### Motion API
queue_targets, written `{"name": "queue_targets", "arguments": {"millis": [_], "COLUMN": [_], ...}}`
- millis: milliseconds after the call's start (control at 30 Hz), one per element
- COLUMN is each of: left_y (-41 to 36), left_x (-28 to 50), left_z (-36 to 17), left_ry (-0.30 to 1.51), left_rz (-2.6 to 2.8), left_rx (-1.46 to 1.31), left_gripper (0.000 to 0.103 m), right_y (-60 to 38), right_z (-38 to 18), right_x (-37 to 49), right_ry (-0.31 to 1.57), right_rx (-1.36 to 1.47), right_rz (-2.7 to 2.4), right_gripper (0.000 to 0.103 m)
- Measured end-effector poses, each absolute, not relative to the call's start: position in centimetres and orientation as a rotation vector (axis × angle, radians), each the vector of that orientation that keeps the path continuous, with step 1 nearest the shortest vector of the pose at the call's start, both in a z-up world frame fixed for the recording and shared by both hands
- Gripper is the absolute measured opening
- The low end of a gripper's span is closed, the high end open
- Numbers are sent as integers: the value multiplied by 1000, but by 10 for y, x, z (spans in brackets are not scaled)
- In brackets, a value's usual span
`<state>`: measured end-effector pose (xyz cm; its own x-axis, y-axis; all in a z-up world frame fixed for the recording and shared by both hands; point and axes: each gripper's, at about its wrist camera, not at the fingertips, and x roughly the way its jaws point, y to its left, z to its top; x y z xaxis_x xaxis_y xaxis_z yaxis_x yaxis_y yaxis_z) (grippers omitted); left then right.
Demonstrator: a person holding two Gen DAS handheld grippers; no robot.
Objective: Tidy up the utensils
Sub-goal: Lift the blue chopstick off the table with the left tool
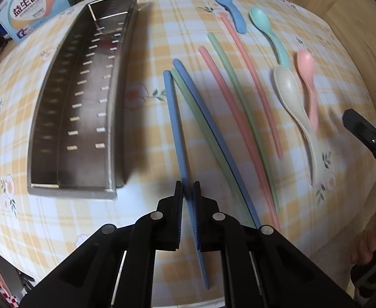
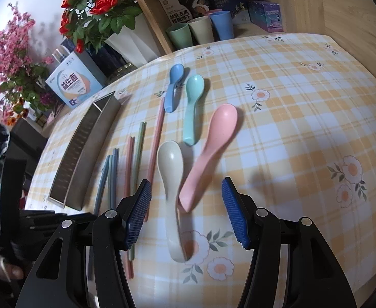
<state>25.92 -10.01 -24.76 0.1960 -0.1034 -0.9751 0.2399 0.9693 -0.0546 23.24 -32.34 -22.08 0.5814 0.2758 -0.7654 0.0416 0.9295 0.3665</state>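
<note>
Beside the steel tray (image 1: 70,107), on its right as the left wrist view shows it, all the utensils are laid out on the checked desk (image 1: 147,41). Nothing is seen inside the tray, so the sorting is judged to be at its very start.

The left tongs (image 1: 187,192) are drawn narrow onto a blue chopstick (image 1: 175,118), the stick nearest the tray, and are gripping it near its lower end; whether it has left the cloth cannot be told. Next out from the tray lie a green chopstick (image 1: 200,133) and a 2nd blue chopstick (image 1: 208,128), close together and crossing. Farther from the tray are 2 pink chopsticks (image 1: 229,107) with another green chopstick (image 1: 239,95) between them.

Farthest from the tray are 4 spoons: a blue spoon (image 2: 174,87), a mint spoon (image 2: 193,107), a pink spoon (image 2: 208,154) and a cream spoon (image 2: 171,192).

The right tongs (image 2: 186,213) stand wide and hold nothing; the handles of the cream and pink spoons lie between the blue pads (image 2: 139,213), with no contact seen.

Left to do, as judged from this layout: all 6 chopsticks and all 4 spoons have yet to be placed in the tray, with the gripped blue chopstick likely the 1st to go.
</note>
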Motion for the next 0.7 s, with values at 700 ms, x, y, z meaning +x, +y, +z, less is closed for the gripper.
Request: {"name": "queue_targets", "arguments": {"millis": [700], "left_y": [-109], "left_x": [285], "left_z": [-248], "left_ry": [1242], "left_rz": [-215], "left_rx": [188], "left_gripper": [15], "right_y": [-321], "right_z": [-217], "right_x": [223], "right_ry": [955], "right_rx": [341], "right_rz": [130], "right_gripper": [55]}}
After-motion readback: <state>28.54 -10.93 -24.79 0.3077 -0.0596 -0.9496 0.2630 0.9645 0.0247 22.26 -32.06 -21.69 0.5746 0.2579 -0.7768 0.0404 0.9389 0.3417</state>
